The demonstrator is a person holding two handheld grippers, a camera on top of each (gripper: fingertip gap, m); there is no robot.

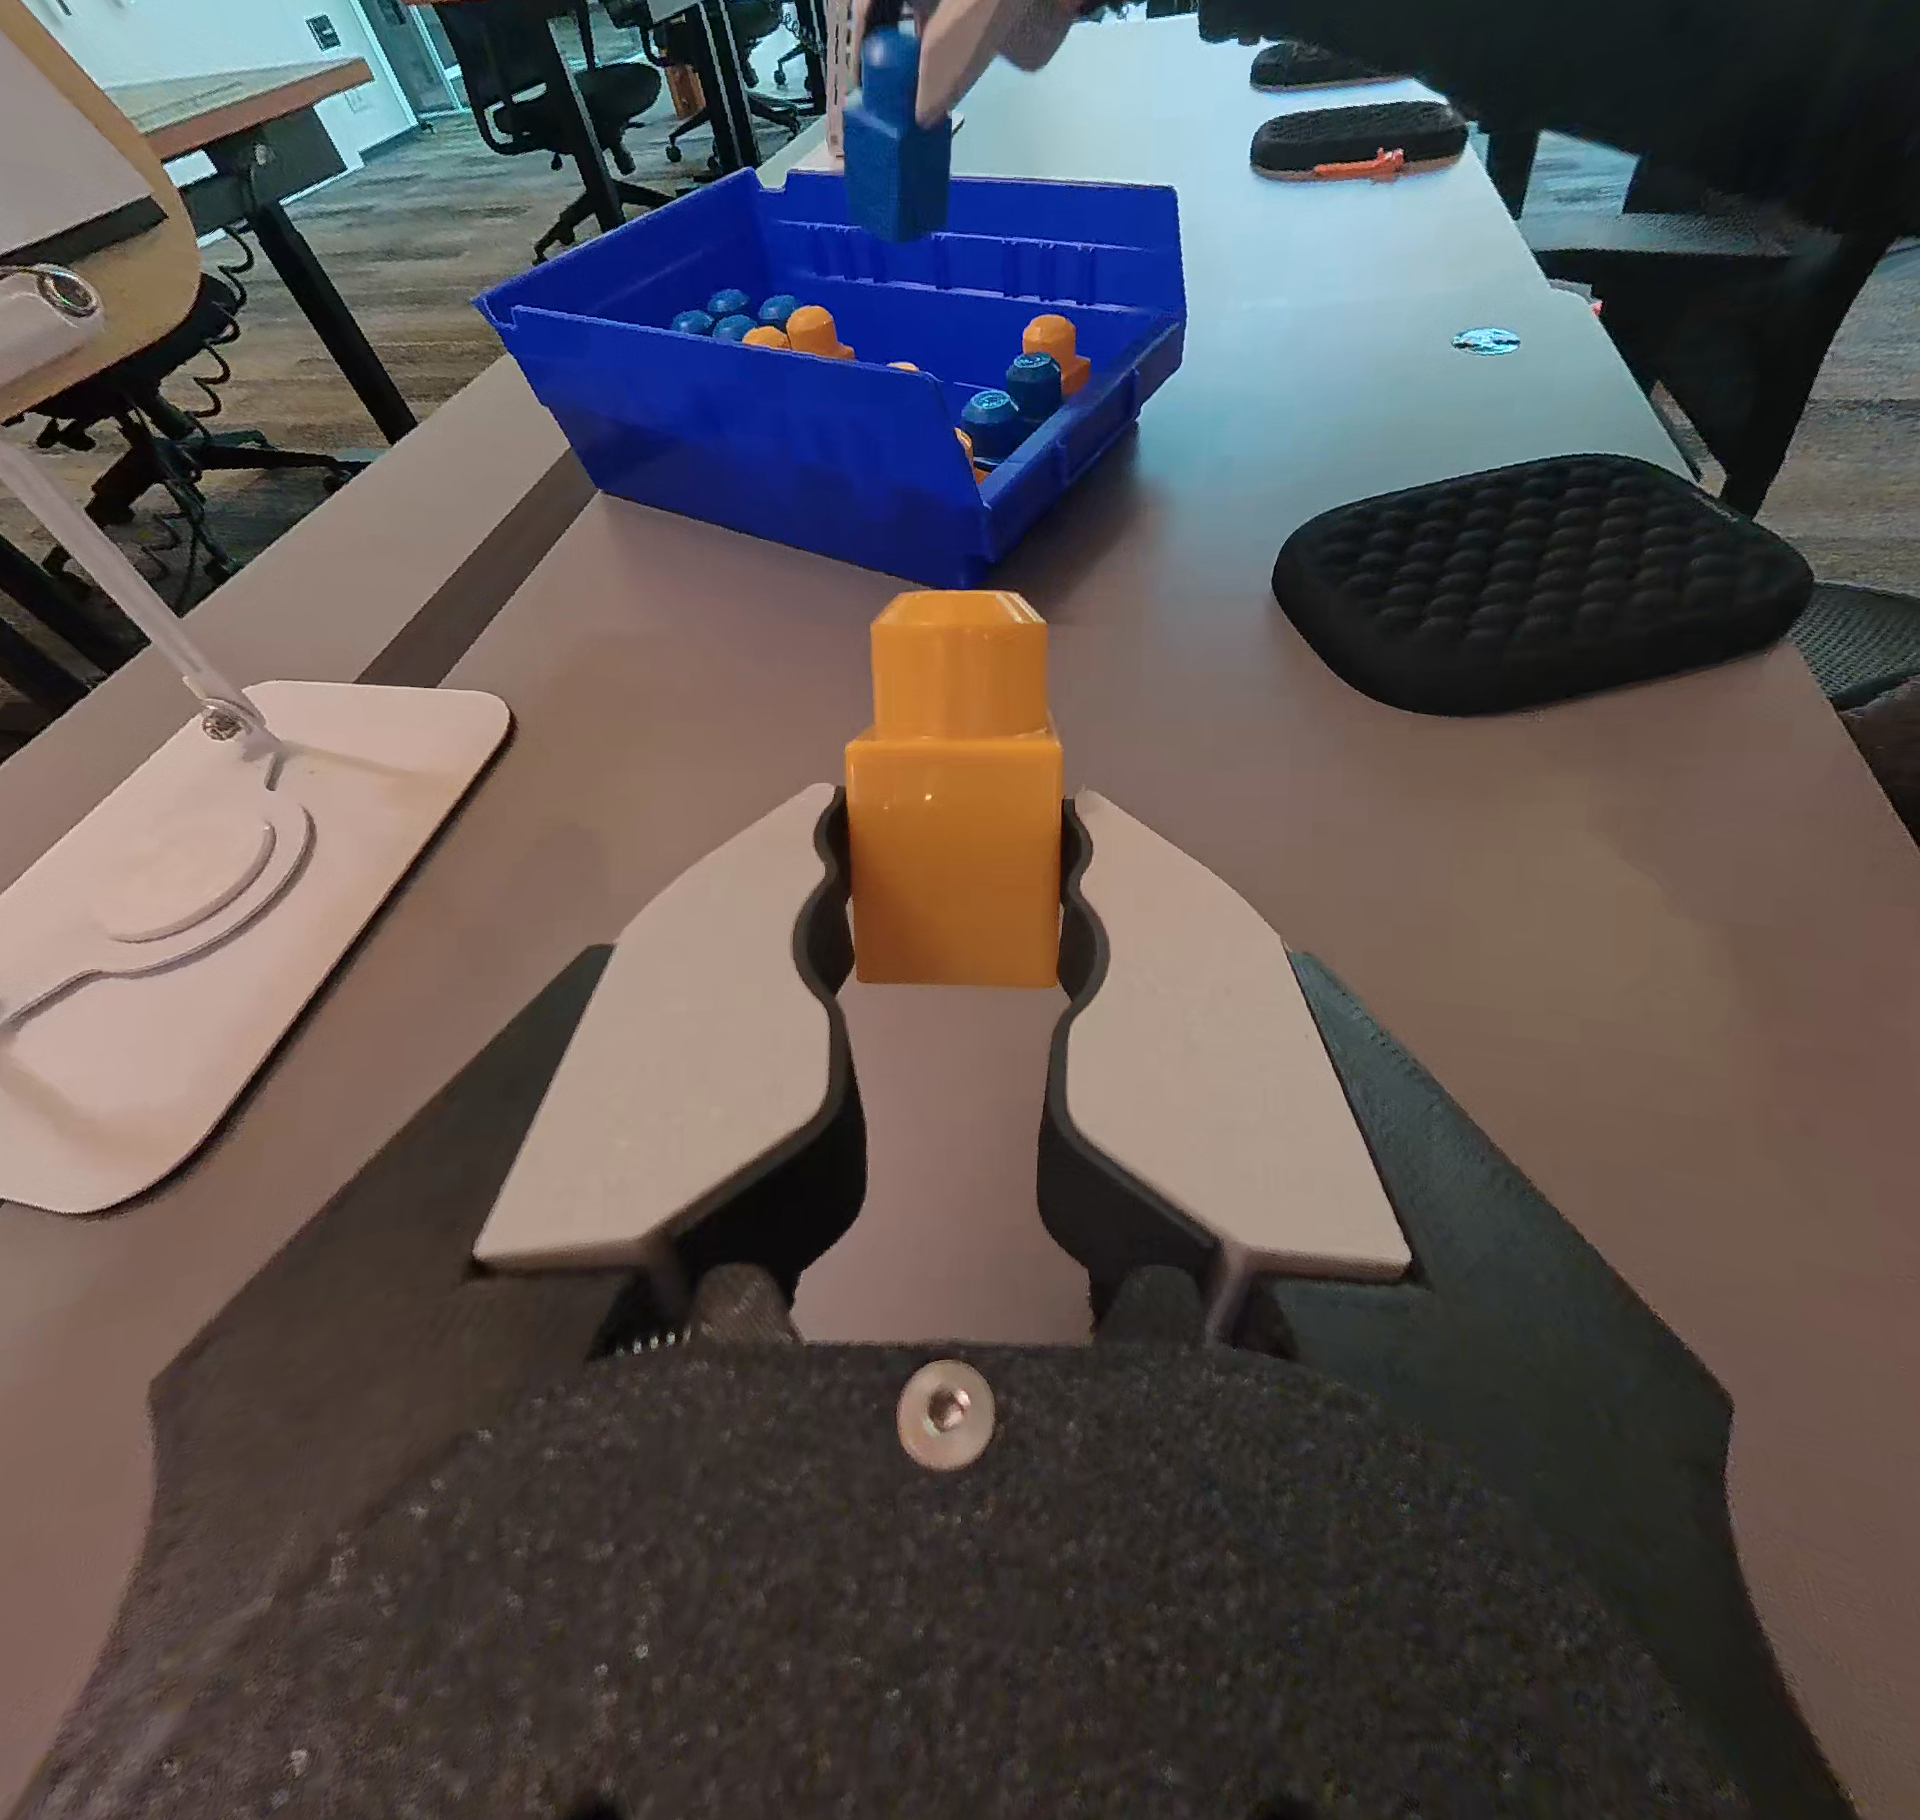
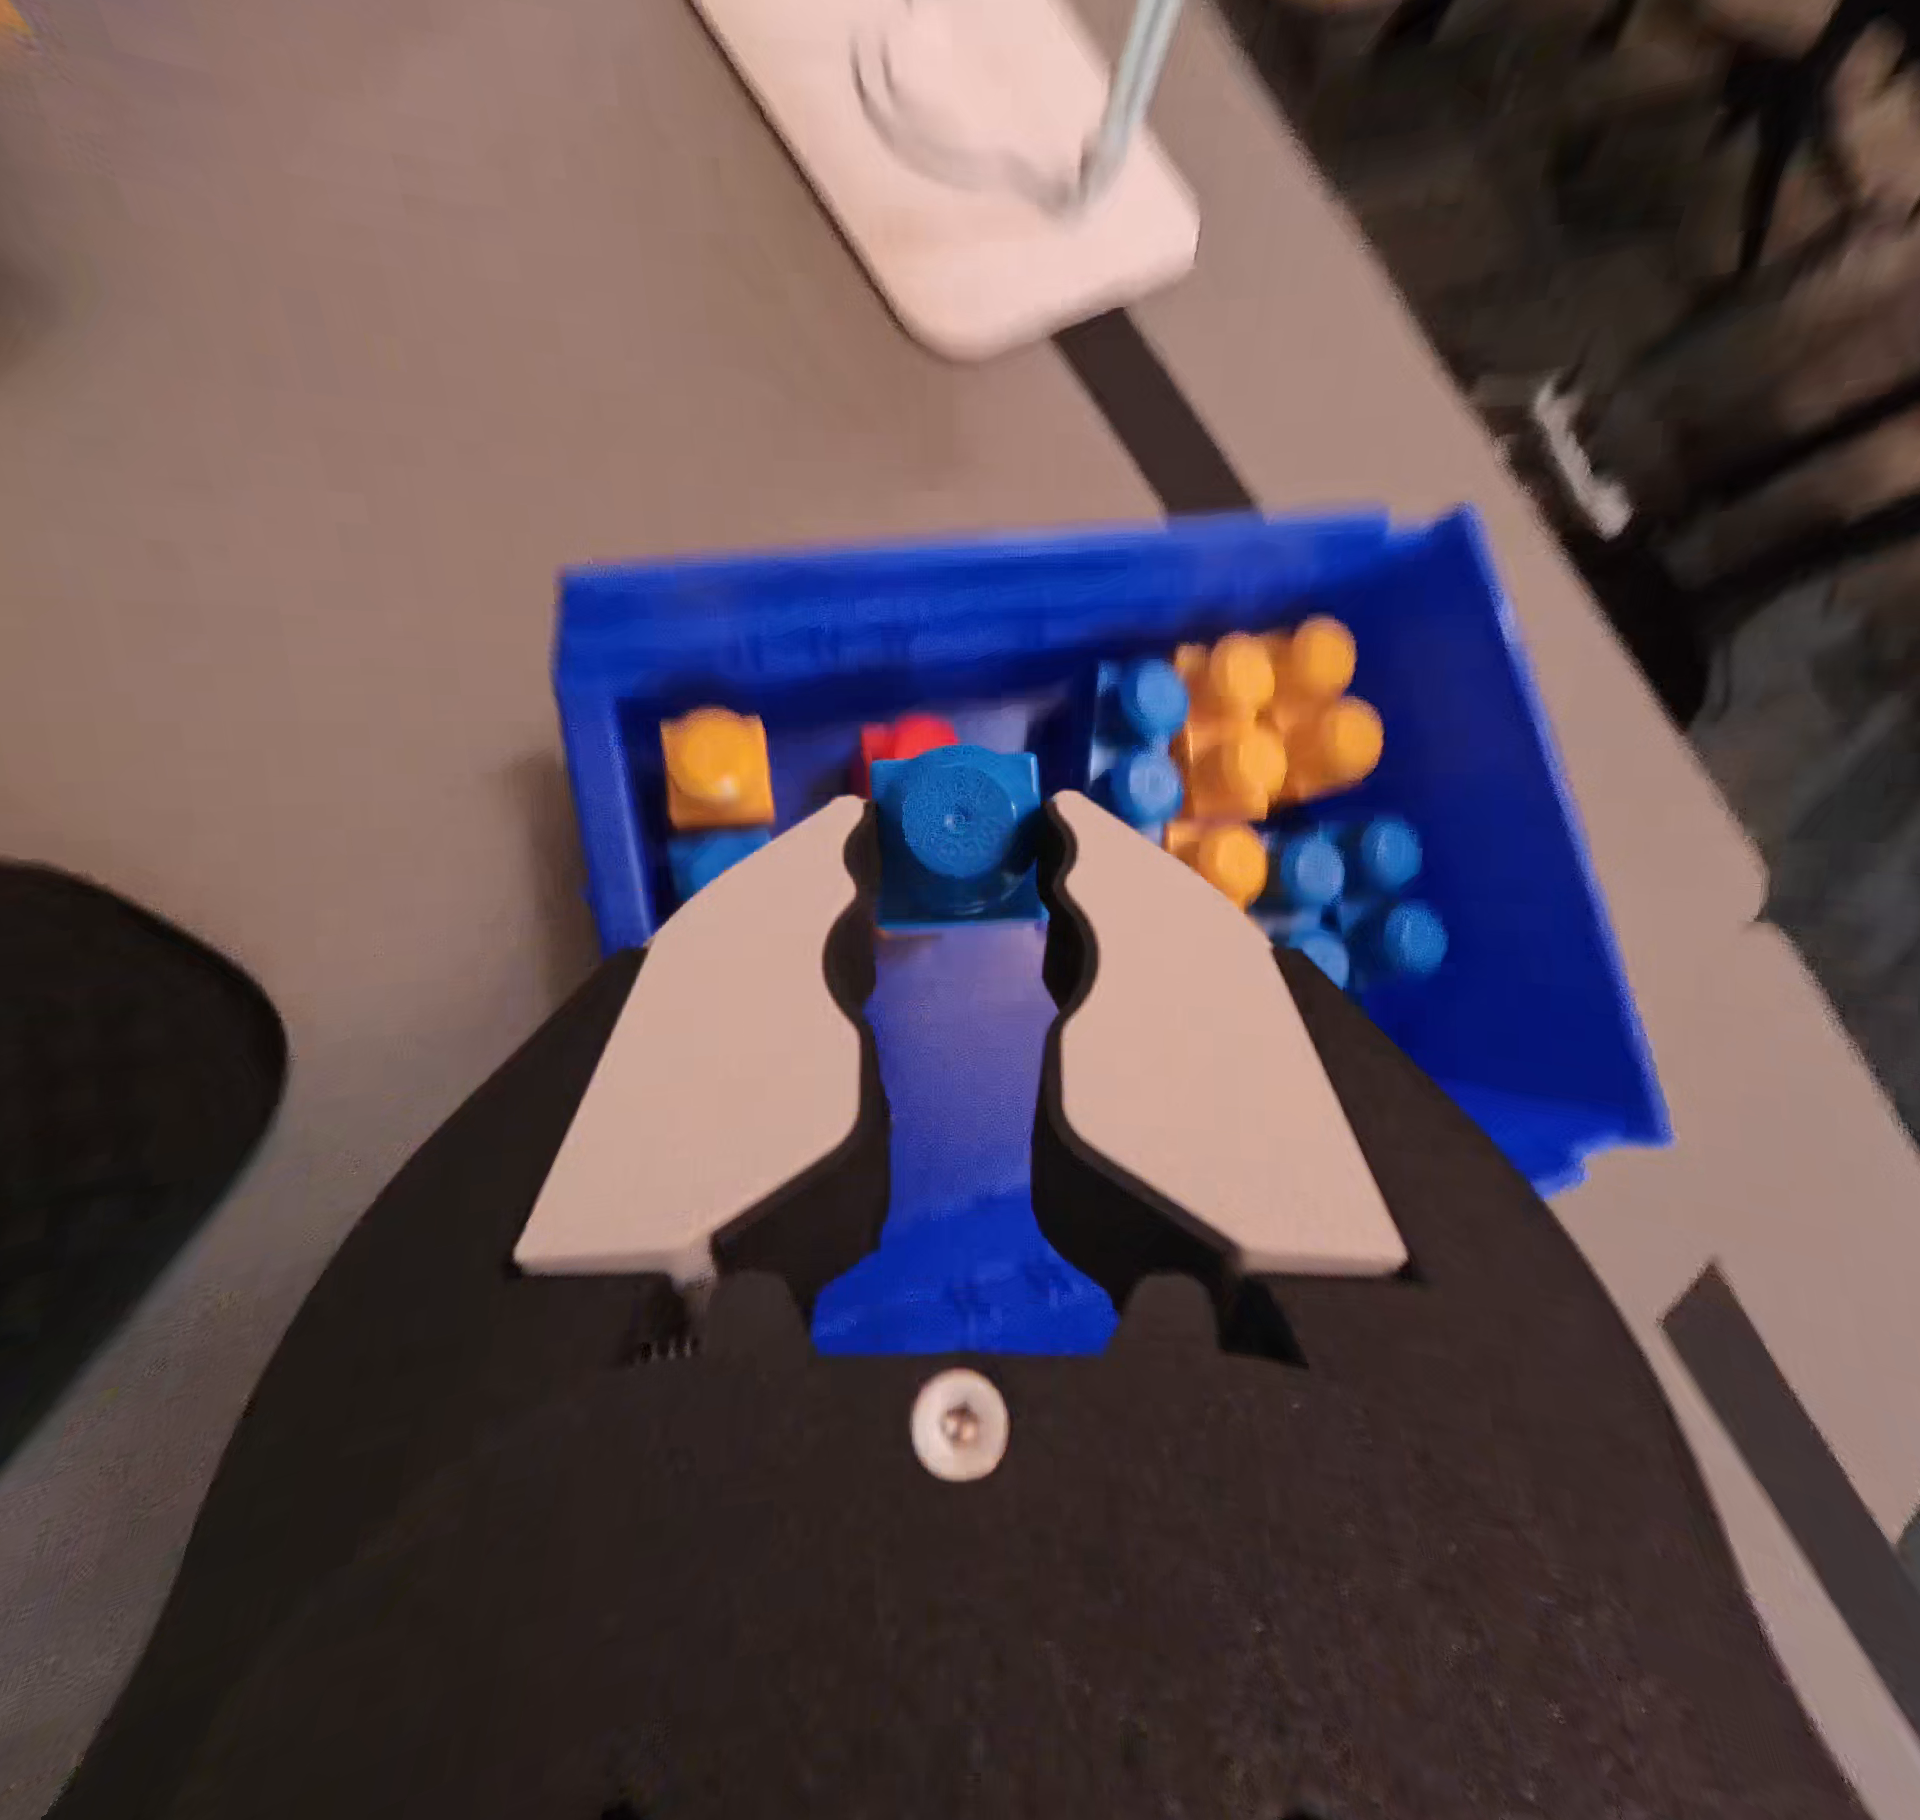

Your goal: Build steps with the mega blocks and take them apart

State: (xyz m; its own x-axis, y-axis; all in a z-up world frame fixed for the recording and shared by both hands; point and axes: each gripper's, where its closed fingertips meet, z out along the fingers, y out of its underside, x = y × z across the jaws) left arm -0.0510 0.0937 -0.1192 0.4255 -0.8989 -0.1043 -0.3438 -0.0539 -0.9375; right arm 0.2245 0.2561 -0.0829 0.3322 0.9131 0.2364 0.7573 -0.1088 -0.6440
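Observation:
My left gripper (image 1: 954,835) is shut on an orange one-stud block (image 1: 954,814) that stands upright on the brown table (image 1: 1351,939). My right gripper (image 2: 956,835) is shut on a blue one-stud block (image 2: 956,840) and holds it in the air above the blue bin (image 2: 1475,897). In the left wrist view the right gripper (image 1: 914,103) hangs over the bin (image 1: 790,420) with the blue block (image 1: 896,165) in it. The bin holds several orange and blue blocks (image 2: 1257,731) and one red block (image 2: 909,742).
A white stand base (image 1: 208,918) with a thin rod lies on the table at left; it also shows in the right wrist view (image 2: 935,129). A black textured pad (image 1: 1538,581) lies at right, two more farther back. Desks and chairs stand beyond the table's left edge. Left tips to right tips: about 35 cm.

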